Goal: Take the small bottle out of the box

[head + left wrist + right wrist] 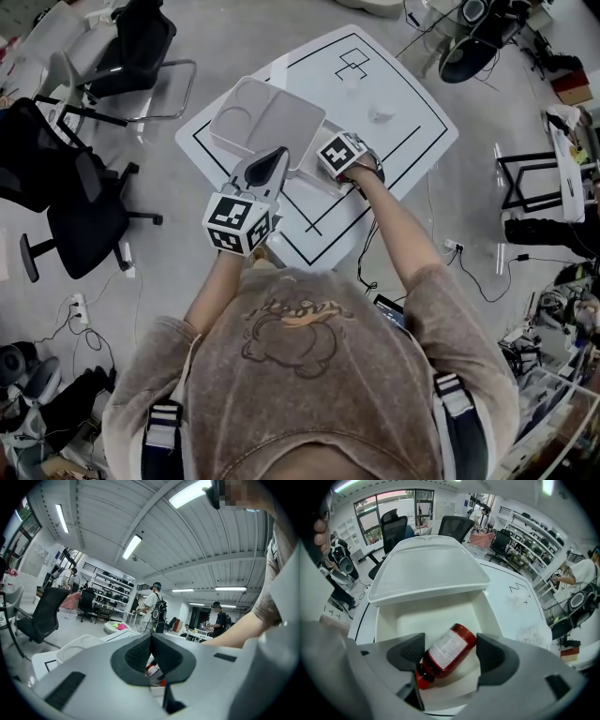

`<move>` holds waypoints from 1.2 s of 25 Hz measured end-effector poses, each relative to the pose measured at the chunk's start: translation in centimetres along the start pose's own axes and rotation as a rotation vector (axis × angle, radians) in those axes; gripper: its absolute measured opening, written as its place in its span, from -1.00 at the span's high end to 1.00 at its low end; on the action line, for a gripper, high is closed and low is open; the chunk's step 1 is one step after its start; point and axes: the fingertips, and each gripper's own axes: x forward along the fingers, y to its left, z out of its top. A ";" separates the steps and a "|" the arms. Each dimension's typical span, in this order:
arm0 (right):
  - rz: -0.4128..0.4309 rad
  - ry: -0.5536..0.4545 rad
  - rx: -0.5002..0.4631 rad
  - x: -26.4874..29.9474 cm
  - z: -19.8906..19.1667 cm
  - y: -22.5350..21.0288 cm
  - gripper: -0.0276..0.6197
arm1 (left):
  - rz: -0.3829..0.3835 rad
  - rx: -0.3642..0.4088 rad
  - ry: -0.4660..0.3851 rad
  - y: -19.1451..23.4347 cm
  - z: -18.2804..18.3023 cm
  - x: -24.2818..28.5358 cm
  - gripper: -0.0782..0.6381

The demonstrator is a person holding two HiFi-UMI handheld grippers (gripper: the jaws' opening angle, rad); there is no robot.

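The small bottle (pixel 449 651) lies on its side on the floor of the open white box (pixel 384 620). Its dark-red cap (pixel 423 677) points toward the near wall, and its paper label (pixel 448 647) faces up. The hinged lid (pixel 426 569) is folded back beyond it.

The right tongs (pixel 451 654) are spread wide, one pad on each side of the bottle. They grip nothing. The left tongs (pixel 151 651) are pressed together with nothing visible between the pads, and they hover near the box's near edge.

**Handling (judged).** The bottle looks like rigid, glossy plastic or glass. It should be light and unlikely to deform. Its round body will probably roll or slip under a glancing pinch. The best hold seems to be across the labelled middle, where the paper gives friction. The narrower cap looks like a poorer place to grip.

**Clearance.** The bottle lies diagonally, with bare floor around it. The near wall sits close to the cap, so a straight upward lift looks safest. The box stands on a white tabletop (pixel 394 103) with open surface to its right. Office chairs (pixel 84 206) stand well apart on the left.
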 end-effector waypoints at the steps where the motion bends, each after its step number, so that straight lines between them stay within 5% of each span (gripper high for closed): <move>1: -0.001 -0.001 0.003 0.0 0.0 0.0 -0.16 | 0.003 -0.003 0.001 0.1 0.0 0.0 0.76; 12: -0.020 -0.041 0.018 -0.8 0.1 -0.3 -0.11 | 0.014 0.000 0.006 0.1 -0.1 -0.2 0.76; 23: -0.029 -0.231 0.123 -4.5 1.3 -2.4 -0.08 | 0.001 0.001 0.009 -0.4 -0.1 0.0 0.76; 30: -0.130 -0.437 0.143 -9.8 3.5 -4.8 -0.03 | -0.020 0.005 0.024 -1.5 -0.6 0.2 0.76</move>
